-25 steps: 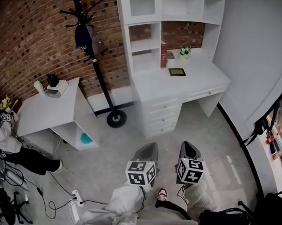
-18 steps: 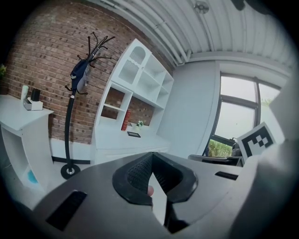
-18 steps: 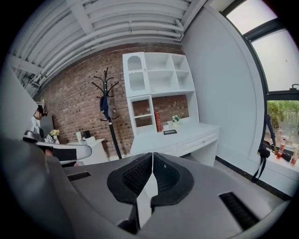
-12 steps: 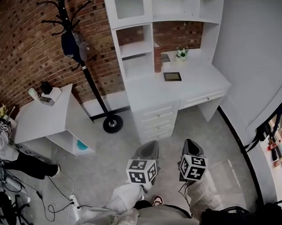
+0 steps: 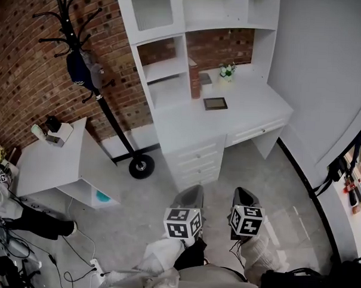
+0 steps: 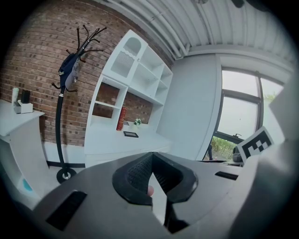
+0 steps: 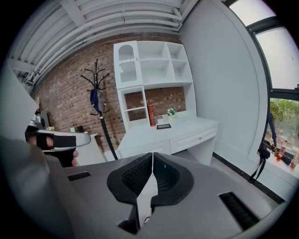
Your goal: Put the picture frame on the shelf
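Observation:
The dark picture frame (image 5: 215,103) lies flat on the white desk top (image 5: 253,111), below the white shelf unit (image 5: 166,68). It also shows small and far off as the frame (image 6: 131,134) in the left gripper view and the frame (image 7: 163,126) in the right gripper view. My left gripper (image 5: 189,196) and right gripper (image 5: 244,197) hang low over the floor, well short of the desk. Both the left gripper (image 6: 152,156) and the right gripper (image 7: 152,156) have their jaws closed together with nothing held.
A red book (image 5: 192,78) and a small potted plant (image 5: 225,69) stand at the desk's back. A black coat rack (image 5: 82,70) with a dark bag stands left of the desk. A white side table (image 5: 54,159) and a seated person (image 5: 10,204) are at far left, with cables on the floor.
The desk and frame have slid left and a little down in the head view. Both grippers stay shut, in about the same place.

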Tool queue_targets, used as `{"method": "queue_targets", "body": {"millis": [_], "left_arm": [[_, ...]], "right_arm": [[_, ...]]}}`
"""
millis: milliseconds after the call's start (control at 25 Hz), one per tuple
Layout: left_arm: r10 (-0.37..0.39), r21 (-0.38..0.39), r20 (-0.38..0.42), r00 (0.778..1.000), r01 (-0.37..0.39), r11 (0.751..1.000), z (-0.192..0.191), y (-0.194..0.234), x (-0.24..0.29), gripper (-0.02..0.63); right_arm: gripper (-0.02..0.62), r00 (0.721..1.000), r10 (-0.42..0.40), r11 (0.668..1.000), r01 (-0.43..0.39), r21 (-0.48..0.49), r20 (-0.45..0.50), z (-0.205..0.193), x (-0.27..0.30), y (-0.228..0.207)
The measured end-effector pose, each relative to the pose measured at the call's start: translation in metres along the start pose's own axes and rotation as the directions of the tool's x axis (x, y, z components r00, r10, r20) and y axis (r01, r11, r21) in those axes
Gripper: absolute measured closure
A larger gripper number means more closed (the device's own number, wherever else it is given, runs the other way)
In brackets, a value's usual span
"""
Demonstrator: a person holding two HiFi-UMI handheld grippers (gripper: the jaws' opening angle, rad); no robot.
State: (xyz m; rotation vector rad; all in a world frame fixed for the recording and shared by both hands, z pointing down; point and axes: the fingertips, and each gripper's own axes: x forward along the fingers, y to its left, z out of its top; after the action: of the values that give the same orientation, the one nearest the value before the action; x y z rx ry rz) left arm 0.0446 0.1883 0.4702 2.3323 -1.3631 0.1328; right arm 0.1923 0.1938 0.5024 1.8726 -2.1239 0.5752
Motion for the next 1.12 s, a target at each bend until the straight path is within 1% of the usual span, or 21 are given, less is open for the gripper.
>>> {"method": "queue_targets", "body": {"millis": [160,440,680,840,1000,1120], "left_arm": [[-0.026,0.014,-0.001,1.000,0.026,1.000,0.010,0.001,0.026,0.603],[-0.051,0.039,0.031,0.998,0.050,0.998,0.049,0.020,0.080,0.603],[-0.062,0.035,0.030,0.998,0.061,0.998,0.081,0.047,0.132,0.603],[-0.072,0.046,0.040,0.997,0.070,0.997,0.100,0.065,0.169,0.603],[-0.062,0.040,0.050,0.997,0.060,0.997,0.119,0.098,0.199,0.603],[-0.052,0.024,0.053,0.997,0.050,0.998,0.131,0.122,0.218,0.603]], "right_arm": [[0.571,1.000,0.004,1.000,-0.004,0.007,-0.006,0.009,0.021,-0.006],[0.571,1.000,0.018,1.000,-0.018,0.001,0.013,0.045,0.075,-0.009],[0.571,0.999,0.028,0.999,-0.028,-0.015,0.018,0.082,0.128,-0.007],[0.571,0.999,0.030,1.000,-0.030,-0.005,0.014,0.101,0.172,-0.011],[0.571,0.999,0.051,0.999,-0.051,-0.020,0.018,0.123,0.215,0.002],[0.571,0.998,0.062,0.998,-0.062,-0.024,0.013,0.132,0.240,0.012]]}}
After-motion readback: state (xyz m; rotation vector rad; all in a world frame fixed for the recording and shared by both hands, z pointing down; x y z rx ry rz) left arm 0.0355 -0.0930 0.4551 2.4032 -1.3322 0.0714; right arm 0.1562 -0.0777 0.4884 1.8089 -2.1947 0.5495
